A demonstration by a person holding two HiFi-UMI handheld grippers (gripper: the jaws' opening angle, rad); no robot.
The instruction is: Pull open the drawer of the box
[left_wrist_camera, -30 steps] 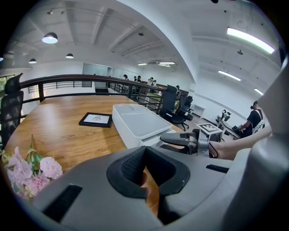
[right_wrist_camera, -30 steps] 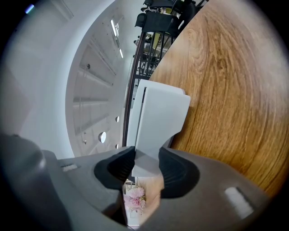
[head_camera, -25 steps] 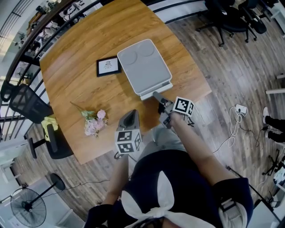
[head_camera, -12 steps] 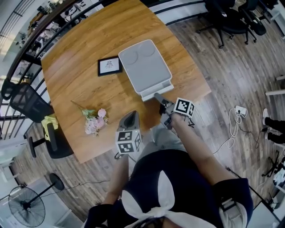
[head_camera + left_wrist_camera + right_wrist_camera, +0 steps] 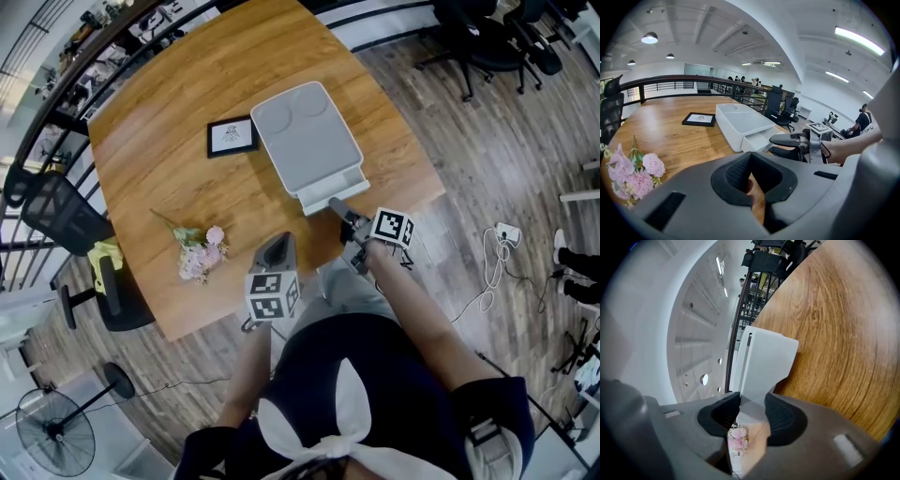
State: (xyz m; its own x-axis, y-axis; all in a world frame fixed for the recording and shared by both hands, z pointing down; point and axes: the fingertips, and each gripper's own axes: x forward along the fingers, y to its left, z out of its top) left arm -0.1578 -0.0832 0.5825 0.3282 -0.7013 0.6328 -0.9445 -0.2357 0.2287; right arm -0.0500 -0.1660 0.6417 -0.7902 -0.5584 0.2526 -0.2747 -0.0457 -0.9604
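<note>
The right gripper (image 5: pixel 339 206) is pinching the front lip of the drawer (image 5: pixel 330 185), with both pads bearing on the white panel in the right gripper view. The drawer is standing partly out of the near end of the box (image 5: pixel 305 131), which is lying flat about mid-table, toward the right edge of the table (image 5: pixel 187 84). The step in hand is judged to be the pull itself, with some travel remaining. To do it well, the pull should be running straight along the box's long axis toward the near edge, with the lip kept level and untwisted so the drawer is not binding in its slot. The box is not being held by anything (it looks light), so it may slide along with the drawer; a slow, even draw is advisable. The left gripper (image 5: pixel 279 246) is hanging near the table's near edge, left of the drawer, its claw pressed together on nothing, and is bracing nothing. A framed picture (image 5: pixel 231 137) is lying just left of the box's far half, and a sprig of pink flowers (image 5: pixel 202 255) is lying well apart at near left; neither is obstructing. A black chair (image 5: pixel 56 216) is standing beyond the left edge. The near edge is close, and the person's own arm and body are limiting room behind the gripper.
</note>
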